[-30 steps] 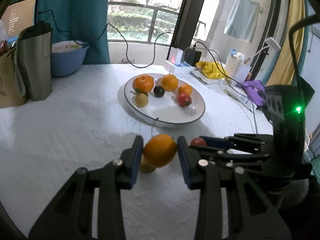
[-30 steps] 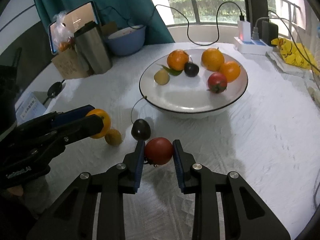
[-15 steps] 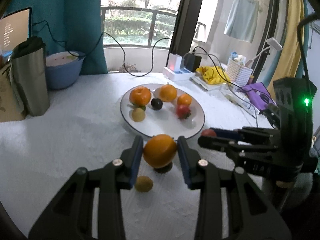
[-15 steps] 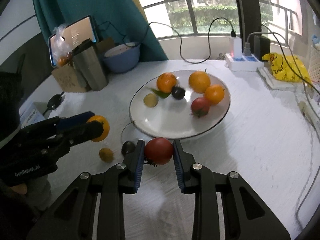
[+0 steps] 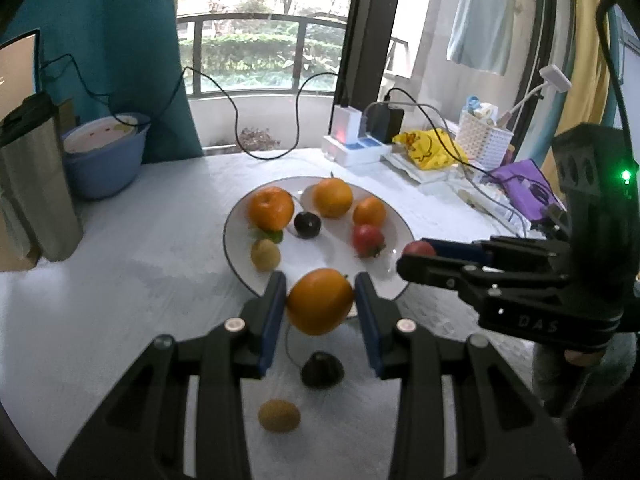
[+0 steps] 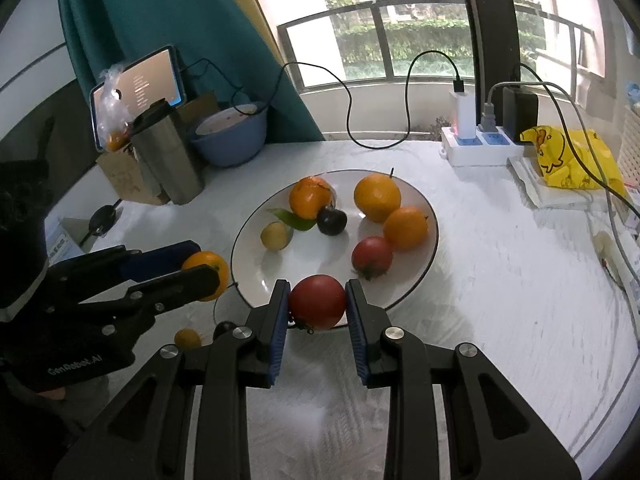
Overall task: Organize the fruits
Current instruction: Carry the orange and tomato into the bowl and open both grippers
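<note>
We grip an orange [image 5: 320, 301] between the fingers [image 5: 273, 312] of our left gripper [image 5: 320, 307], held in the air at the near rim of the white plate [image 5: 394, 224]. Our right gripper [image 6: 318, 304] is clenched on a red tomato [image 6: 317, 301], also raised at the plate's near edge. On the bench [image 5: 132, 280] below lie a dark plum [image 5: 322, 370] and a small yellow-brown fruit [image 5: 279, 415].

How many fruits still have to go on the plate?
Six fruits already sit on the plate. The left gripper holds an orange, the right gripper a red tomato. Left on the table: a dark fruit and a small yellow-brown fruit.
</note>
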Available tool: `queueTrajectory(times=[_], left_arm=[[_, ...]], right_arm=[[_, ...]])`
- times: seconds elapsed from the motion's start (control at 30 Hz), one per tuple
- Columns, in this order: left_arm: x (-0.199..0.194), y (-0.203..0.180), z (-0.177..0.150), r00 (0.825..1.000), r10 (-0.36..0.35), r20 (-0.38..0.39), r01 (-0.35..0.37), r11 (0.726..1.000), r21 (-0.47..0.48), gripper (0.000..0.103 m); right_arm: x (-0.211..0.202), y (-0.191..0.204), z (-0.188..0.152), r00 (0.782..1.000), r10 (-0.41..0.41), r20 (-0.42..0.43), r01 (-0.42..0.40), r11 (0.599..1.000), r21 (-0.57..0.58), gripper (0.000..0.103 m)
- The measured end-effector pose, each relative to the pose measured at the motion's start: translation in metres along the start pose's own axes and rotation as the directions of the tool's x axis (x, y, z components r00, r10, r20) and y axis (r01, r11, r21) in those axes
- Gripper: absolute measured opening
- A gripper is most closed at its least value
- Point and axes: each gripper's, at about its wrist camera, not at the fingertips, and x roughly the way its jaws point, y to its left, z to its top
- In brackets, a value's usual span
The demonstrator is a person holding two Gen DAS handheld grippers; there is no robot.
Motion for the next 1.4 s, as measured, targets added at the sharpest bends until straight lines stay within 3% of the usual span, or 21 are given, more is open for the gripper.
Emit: queueTrajectory(times=[0.5, 0.87, 1.4], left_arm=[[0.039, 0.015, 0.013, 1.000, -0.009, -0.026, 0.009, 1.000, -0.015, 0.036], [0.060, 0.031, 0.014, 0.996, 0.002, -0.088, -0.008, 0.998, -0.065, 0.036], [0.048, 0.030, 0.016, 0.997, -0.005, -0.076, -0.001, 0.996, -0.084, 0.037]], right_arm=[[0.032, -0.001, 0.009, 0.999, 0.019, -0.036, -0.019, 1.000, -0.014, 0.030], [0.056, 0.004, 0.018, 0.999, -0.003, -0.050, 0.001, 0.999, -0.042, 0.030], [0.056, 0.003, 0.018, 0.996, -0.072, -0.046, 0.070, 0.997, -0.038, 0.032]])
